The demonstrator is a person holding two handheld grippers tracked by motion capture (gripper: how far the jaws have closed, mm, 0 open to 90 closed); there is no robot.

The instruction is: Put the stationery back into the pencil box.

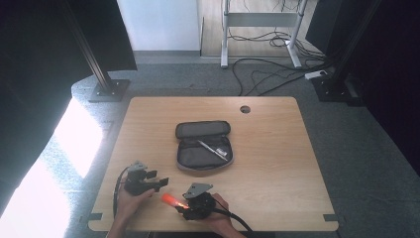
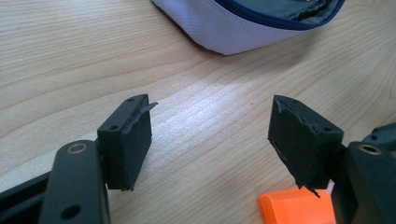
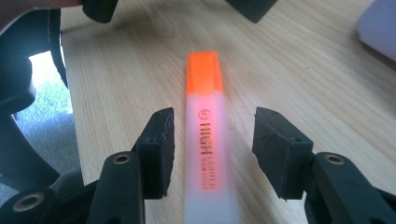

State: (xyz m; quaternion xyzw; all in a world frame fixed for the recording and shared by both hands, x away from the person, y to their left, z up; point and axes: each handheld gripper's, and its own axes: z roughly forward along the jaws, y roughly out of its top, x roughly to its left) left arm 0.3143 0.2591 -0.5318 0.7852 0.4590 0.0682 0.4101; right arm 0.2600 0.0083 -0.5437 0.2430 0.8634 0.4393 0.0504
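The orange highlighter lies flat on the wooden table, low in the high view and a little left of centre, at the near edge. In the right gripper view it runs up the middle of the frame, its orange cap toward the top and its pale barrel with the printed lettering toward the bottom. The right gripper straddles that barrel: its two black jaws stand apart on either side with a gap showing between each pad and the pen, so the tool is released and grasps nothing. In the high view this gripper sits at the bottom centre with the highlighter poking out to its left. The left gripper is just beside it, jaws spread wide over bare wood and likewise released; the orange cap shows at the lower right of its view. Farther up the table, around the centre of the high view, lies an open pencil case with a pen inside it.
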